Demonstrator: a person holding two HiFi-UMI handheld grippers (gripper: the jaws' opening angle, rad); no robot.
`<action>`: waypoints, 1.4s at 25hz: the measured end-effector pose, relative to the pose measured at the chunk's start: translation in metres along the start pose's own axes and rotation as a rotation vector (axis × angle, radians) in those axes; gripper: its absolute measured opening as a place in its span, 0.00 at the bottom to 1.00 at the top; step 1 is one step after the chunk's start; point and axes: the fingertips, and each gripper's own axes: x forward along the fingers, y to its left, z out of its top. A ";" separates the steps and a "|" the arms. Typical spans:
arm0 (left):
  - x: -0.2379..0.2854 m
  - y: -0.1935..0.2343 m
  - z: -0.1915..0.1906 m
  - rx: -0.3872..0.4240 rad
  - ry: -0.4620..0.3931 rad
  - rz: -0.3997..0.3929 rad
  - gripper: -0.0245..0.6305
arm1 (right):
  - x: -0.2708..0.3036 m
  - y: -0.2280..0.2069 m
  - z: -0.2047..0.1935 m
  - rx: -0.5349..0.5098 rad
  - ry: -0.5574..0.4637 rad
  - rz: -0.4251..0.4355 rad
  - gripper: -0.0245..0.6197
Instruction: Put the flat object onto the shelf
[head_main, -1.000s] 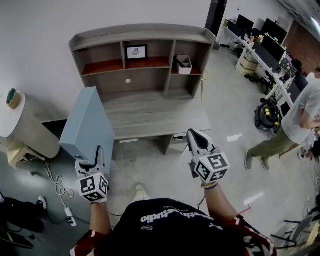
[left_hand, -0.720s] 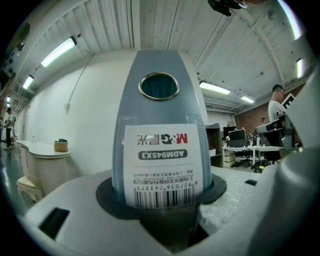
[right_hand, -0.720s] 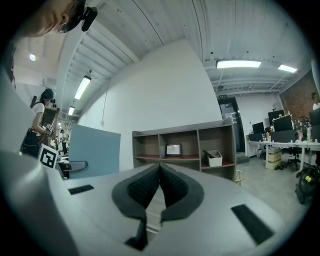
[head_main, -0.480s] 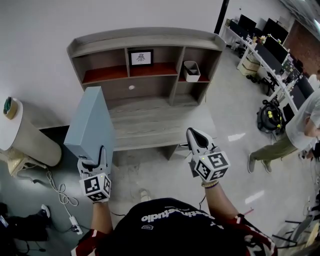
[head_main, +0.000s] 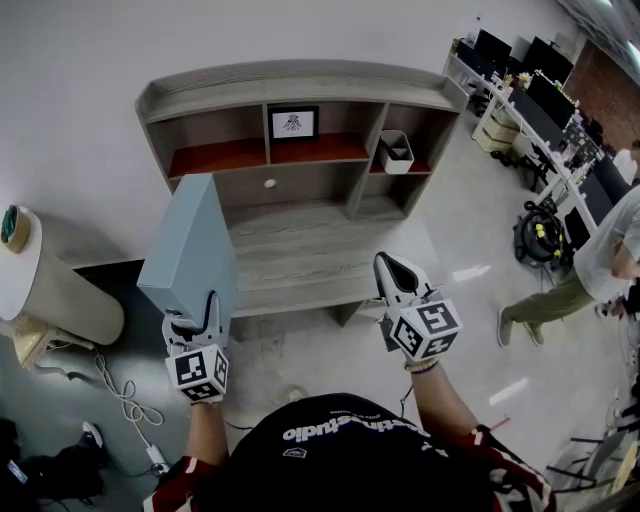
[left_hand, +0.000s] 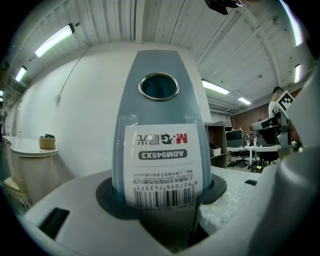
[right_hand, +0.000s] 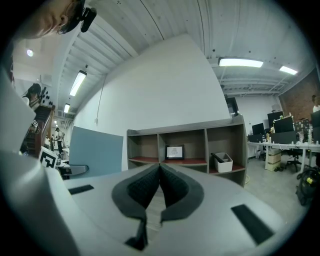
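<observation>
**A:** Which step is in hand?

**B:** The carry, I'd judge. The left hand-held gripper (head_main: 203, 312) is clamping the grey-blue binder (head_main: 190, 250) low on its spine. Its jaws are standing wide around the labelled end. The binder is rising upright from that hand-held gripper, label upside down, and touching nothing else.

**A:** And the other one?

**B:** The right hand-held gripper (head_main: 390, 270) is holding nothing, and its pads are pressing together. It is pointing at the shelf (head_main: 300, 80), which is standing ahead of both hand-held grippers and not yet within reach.

**A:** So what is the next move calling for?

**B:** Probably closing the remaining gap, then lifting the binder over the counter (head_main: 300, 255) and into a compartment. The bay straight ahead of the left hand-held gripper is looking bare. The picture frame (head_main: 294, 123) and the white bin (head_main: 397, 152) are occupying the bays further to its right. The binder is tall, so it may need tipping or laying flat to clear the board above.

**A:** What is differing from the earlier frames?

**B:** The shelf is sitting lower and larger in the head view. The round white table (head_main: 30, 270) off to the left hand-held gripper's left is sliding toward the picture's edge. Both hand-held grippers are gripping as before.
</observation>
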 end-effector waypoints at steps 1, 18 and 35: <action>0.005 0.003 -0.002 -0.002 0.001 -0.005 0.45 | 0.005 0.001 0.000 -0.002 0.001 -0.001 0.04; 0.029 0.034 -0.028 -0.033 0.030 -0.025 0.45 | 0.047 0.026 0.000 -0.035 0.020 0.010 0.04; 0.077 0.049 -0.077 -0.047 0.085 0.059 0.45 | 0.102 0.015 -0.006 -0.011 0.011 0.104 0.04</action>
